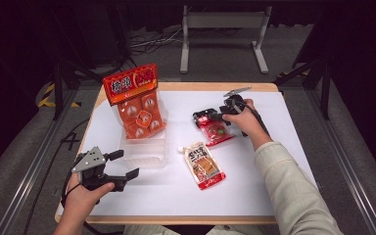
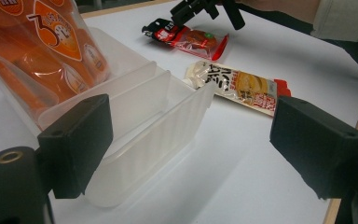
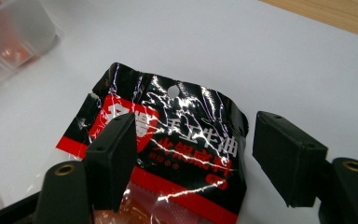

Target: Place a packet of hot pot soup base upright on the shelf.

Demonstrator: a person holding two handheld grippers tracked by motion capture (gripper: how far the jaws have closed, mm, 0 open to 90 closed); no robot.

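red-black sachet [image 1: 214,130]: flat on white tabletop [image 1: 274,176], to the right of clear bin, well apart; black header end points toward bin, hang hole visible in right gripper view [image 3: 168,135]
right gripper [image 1: 201,117]: over sachet's black header end; jaws wide apart, header lies between and below them, pads not pressing on it; nothing gripped
right hand [image 1: 242,115]: on gripper, cream sleeve comes in from lower right
beige pouch [image 1: 204,165]: flat, just on the near side of sachet, right of bin's near end, spout corner toward bin
clear bin [image 1: 144,149]: ribbed plastic with dividers, left of sachet
orange pack [image 1: 138,100]: stands upright in bin's far compartment, leaning slightly
left gripper [image 1: 122,164]: near-left of bin, close to its near corner; jaws wide open, empty
left hand [image 1: 81,198]: at near tabletop edge
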